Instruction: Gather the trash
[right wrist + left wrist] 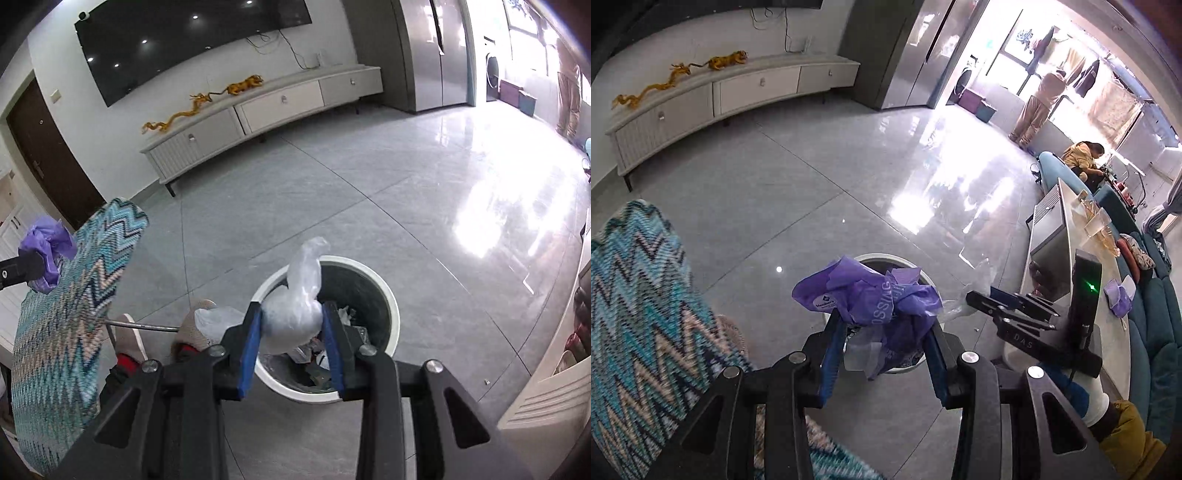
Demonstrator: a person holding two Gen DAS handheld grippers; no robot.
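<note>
the left tool (886, 325) is clamped on a crumpled purple plastic bag (871, 295), its blue pads (831, 350) pressing in from both sides. the bag hangs over the round white trash bin (886, 258) that stands on the grey tiled floor (775, 192); only part of the bin's rim shows behind the bag. printed white lettering runs across the purple plastic, too creased to read in full.

the right tool (291, 325) is clamped on a wad of clear plastic (299, 306), which bulges between the blue pads (251, 343) and twists up into a tail above them. it is held right over the near edge of the same bin (391, 306), whose dark inside already holds mixed scraps (317, 365). in the left wrist view the right tool (1012, 306) shows just to the right of the bin, with the clear plastic (975, 284) trailing from it.

a zigzag-patterned teal cushion (70, 314) sits to the left, near the bin. another bit of purple plastic (1119, 295) lies on the pale counter (1067, 236) at the right. a low white tv cabinet (258, 114) runs along the far wall.
</note>
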